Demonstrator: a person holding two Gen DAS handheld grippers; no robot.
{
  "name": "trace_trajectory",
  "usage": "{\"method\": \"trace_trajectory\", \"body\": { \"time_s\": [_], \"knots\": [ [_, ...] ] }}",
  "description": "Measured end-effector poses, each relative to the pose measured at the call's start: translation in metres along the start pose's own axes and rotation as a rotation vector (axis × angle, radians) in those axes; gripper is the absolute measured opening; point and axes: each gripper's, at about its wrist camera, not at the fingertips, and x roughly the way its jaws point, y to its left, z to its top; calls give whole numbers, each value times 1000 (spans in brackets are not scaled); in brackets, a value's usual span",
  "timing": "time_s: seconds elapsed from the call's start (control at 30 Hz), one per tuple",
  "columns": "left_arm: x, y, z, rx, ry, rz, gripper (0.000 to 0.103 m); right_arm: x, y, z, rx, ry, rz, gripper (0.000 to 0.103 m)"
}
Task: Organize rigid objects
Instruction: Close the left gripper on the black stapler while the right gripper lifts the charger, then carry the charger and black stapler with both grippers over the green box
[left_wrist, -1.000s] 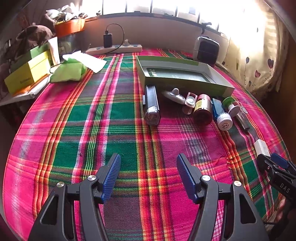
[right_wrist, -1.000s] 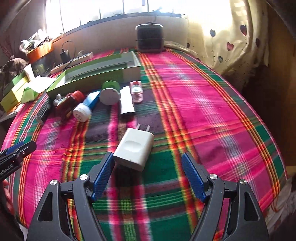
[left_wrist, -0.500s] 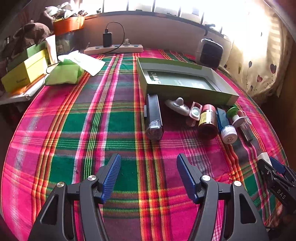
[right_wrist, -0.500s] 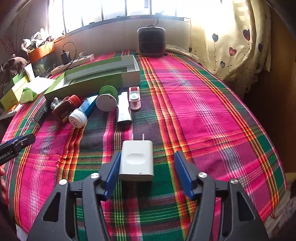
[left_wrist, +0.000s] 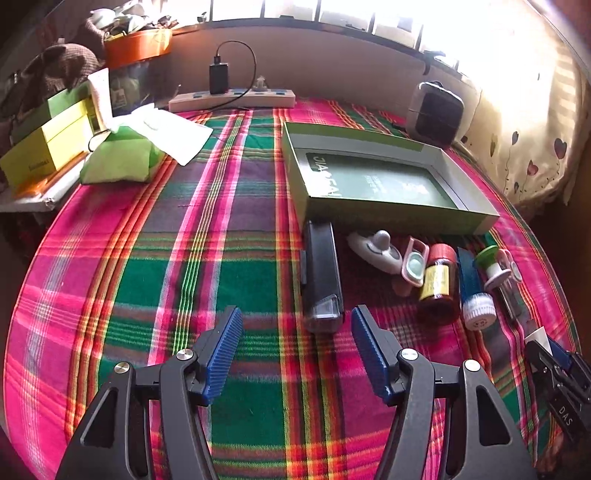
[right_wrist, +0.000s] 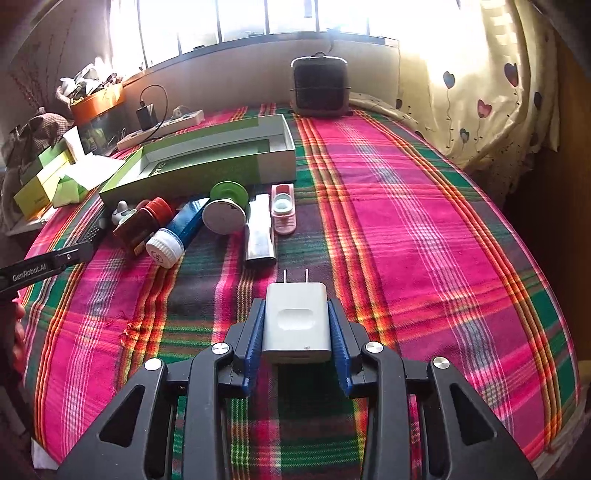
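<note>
My right gripper (right_wrist: 296, 319) is shut on a white wall charger (right_wrist: 296, 321), prongs pointing away, low over the plaid cloth. A row of small objects lies before an open green box (right_wrist: 207, 162): a brown red-capped bottle (right_wrist: 142, 225), a blue tube (right_wrist: 177, 232), a green-and-white spool (right_wrist: 225, 210), a silver bar (right_wrist: 259, 232), a pink case (right_wrist: 282, 210). In the left wrist view my left gripper (left_wrist: 296, 343) is open and empty, just short of a black rectangular device (left_wrist: 320, 277). The box (left_wrist: 373, 181), bottle (left_wrist: 439, 284) and tube (left_wrist: 474, 295) lie beyond.
A black heater (right_wrist: 319, 86) stands at the back. A power strip (left_wrist: 232, 99) with a plugged charger lies by the wall. Yellow and green boxes (left_wrist: 48, 147), a green pouch (left_wrist: 118, 158) and white paper sit at the far left. A curtain hangs on the right.
My right gripper closed around the white charger, which turned straight between the fingers. My left gripper moved forward and right toward the black device, still open.
</note>
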Motion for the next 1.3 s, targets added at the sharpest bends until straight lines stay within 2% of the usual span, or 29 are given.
{"method": "trace_trajectory", "body": {
  "time_s": [0.53,0.6,0.87,1.3],
  "knots": [
    [23,-8,25,39,-4,69,56,18,10,19,-44,15,78,34],
    [23,-9,26,41,-7,71,51,19,10,20,-43,22,86,34],
    [23,-9,27,38,-13,62,23,19,10,20,-44,23,103,34],
    [17,-9,25,43,-9,58,23,15,12,20,-59,17,106,34]
  ]
}}
